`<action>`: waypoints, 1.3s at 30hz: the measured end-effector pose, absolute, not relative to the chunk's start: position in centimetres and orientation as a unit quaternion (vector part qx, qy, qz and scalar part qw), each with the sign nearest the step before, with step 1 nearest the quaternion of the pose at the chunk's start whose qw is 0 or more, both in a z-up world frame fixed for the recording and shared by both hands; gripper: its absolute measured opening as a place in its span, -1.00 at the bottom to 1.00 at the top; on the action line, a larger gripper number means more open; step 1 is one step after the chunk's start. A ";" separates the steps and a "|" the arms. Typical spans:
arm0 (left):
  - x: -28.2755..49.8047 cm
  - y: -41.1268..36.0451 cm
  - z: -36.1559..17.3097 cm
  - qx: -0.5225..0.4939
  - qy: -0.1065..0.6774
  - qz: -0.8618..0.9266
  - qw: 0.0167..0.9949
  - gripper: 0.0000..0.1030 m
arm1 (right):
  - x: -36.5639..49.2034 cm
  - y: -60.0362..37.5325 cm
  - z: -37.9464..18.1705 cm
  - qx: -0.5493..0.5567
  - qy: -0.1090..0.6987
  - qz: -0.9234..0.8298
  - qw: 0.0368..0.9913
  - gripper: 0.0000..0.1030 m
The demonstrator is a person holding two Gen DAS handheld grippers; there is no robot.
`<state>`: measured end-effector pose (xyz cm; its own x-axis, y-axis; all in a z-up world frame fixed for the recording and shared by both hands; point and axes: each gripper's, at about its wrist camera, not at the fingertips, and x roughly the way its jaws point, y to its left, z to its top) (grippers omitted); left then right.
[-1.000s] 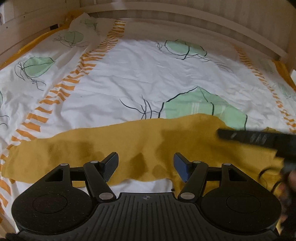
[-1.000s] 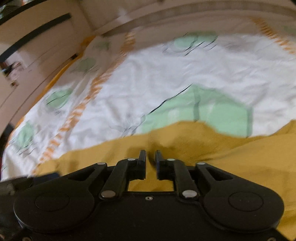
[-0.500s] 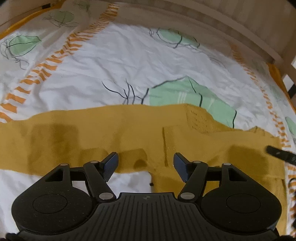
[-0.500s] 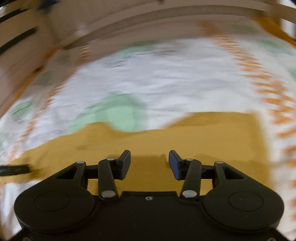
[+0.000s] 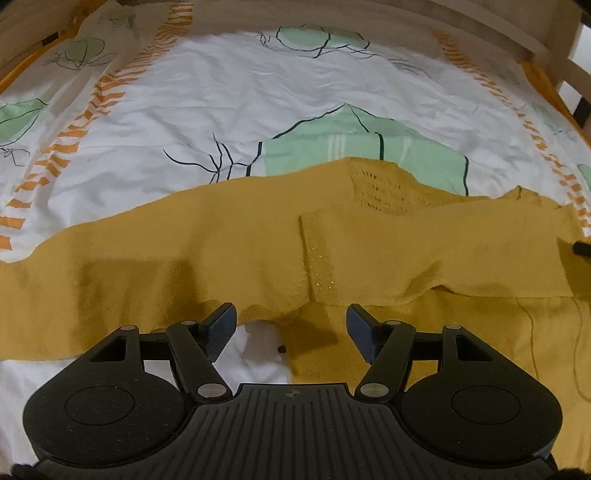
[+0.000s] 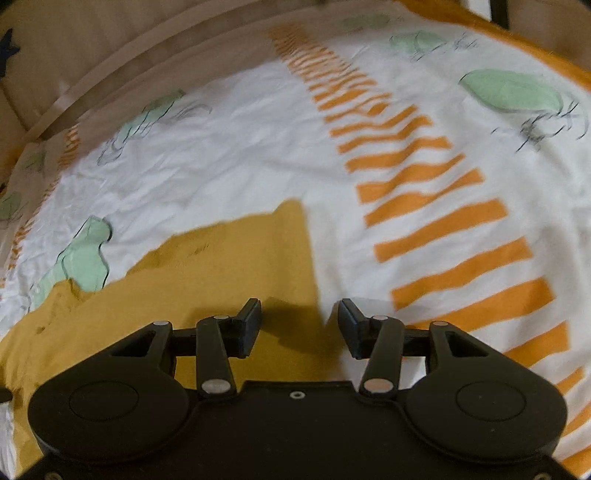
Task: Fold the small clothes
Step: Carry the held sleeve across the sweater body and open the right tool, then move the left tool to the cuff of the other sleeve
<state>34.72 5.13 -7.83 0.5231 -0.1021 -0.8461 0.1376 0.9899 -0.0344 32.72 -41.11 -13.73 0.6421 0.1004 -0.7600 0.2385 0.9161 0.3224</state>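
A mustard-yellow knit garment (image 5: pixel 258 243) lies spread flat across the bed, with a folded layer and an openwork patch at its right part. My left gripper (image 5: pixel 291 326) is open and empty, low over the garment's near edge. In the right wrist view the garment's right end (image 6: pixel 236 266) ends in a straight edge. My right gripper (image 6: pixel 299 326) is open and empty, straddling that edge. A tip of the right gripper shows at the right edge of the left wrist view (image 5: pixel 583 246).
The bed cover (image 5: pixel 229 99) is white with green shapes and orange striped bands (image 6: pixel 436 206). A wooden bed frame (image 5: pixel 406 22) runs along the far side and the right. Loose yellow threads (image 5: pixel 532 332) trail at the garment's right.
The right gripper opened and swung right to the garment's right end. The left gripper stayed open and dropped closer to the garment's near edge. The garment now lies flatter.
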 end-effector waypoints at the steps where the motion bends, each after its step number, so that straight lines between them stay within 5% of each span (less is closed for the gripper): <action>1: 34.7 5.2 -7.8 0.017 0.483 -0.067 0.873 0.24 | 32.7 -40.9 -14.0 0.200 0.423 -0.032 0.883 -0.64; 5: 34.9 5.5 -7.6 0.014 0.478 -0.061 0.876 0.24 | 32.8 -40.1 -12.6 0.148 0.435 -0.046 0.887 -0.82; 11: 34.9 5.2 -7.6 0.040 0.473 -0.048 0.879 0.24 | 32.8 -42.7 -13.2 0.157 0.446 -0.075 0.878 -0.82; 20: 34.9 5.2 -7.9 0.039 0.476 -0.048 0.877 0.24 | 30.3 -42.5 -11.7 0.187 0.407 -0.058 0.892 0.00; 29: 34.5 8.2 -6.8 0.031 0.454 -0.016 0.891 0.24 | 27.4 -41.3 -12.3 0.166 0.421 -0.066 0.889 0.03; 33: 34.1 11.9 -6.2 -0.036 0.446 -0.010 0.894 0.24 | 25.8 -39.6 -9.9 0.141 0.389 -0.045 0.909 0.32; 39: 33.0 18.5 -5.8 -0.134 0.436 0.030 0.889 0.24 | 25.2 -35.7 -8.2 0.144 0.379 0.022 0.914 0.40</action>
<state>33.05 18.54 -5.77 0.6181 -0.0643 -0.7835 -0.1699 0.9622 -0.2130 25.16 -35.68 -8.25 0.7117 0.1495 -0.6864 0.0689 0.9575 0.2800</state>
